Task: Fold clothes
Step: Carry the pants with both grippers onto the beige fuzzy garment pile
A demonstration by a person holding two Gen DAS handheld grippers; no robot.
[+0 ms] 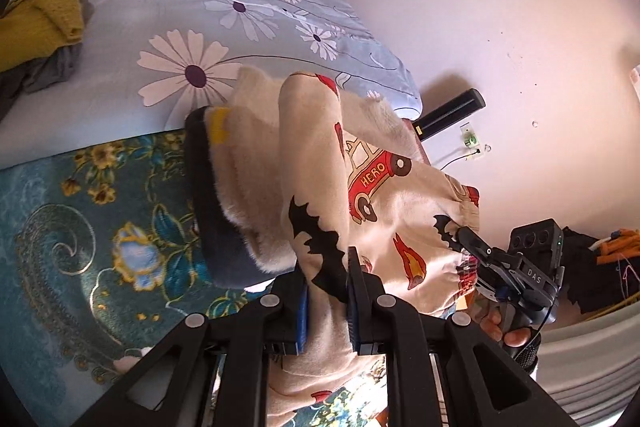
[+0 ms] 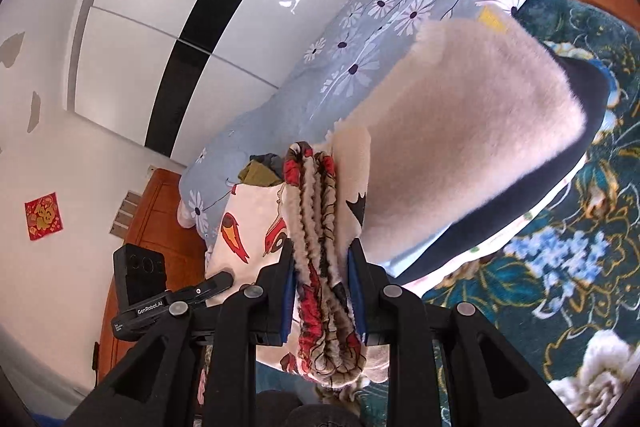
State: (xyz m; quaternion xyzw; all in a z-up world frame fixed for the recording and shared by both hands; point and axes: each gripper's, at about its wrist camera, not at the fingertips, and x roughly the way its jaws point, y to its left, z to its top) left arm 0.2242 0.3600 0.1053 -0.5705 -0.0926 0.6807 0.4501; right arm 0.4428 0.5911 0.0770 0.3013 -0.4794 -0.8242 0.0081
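While both grippers clamp the garment, it hangs above the blanket: left gripper pinches printed cloth, right gripper what looks like its bunched waistband.

The right gripper pinches the fuzzy pants by the bunched waistband, above the flowery bed.

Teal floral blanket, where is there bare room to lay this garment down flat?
The teal floral blanket is bare left of the cream printed garment. Crowded spots: the yellow and grey clothes pile, and the daisy-print duvet heaped along the far edge.
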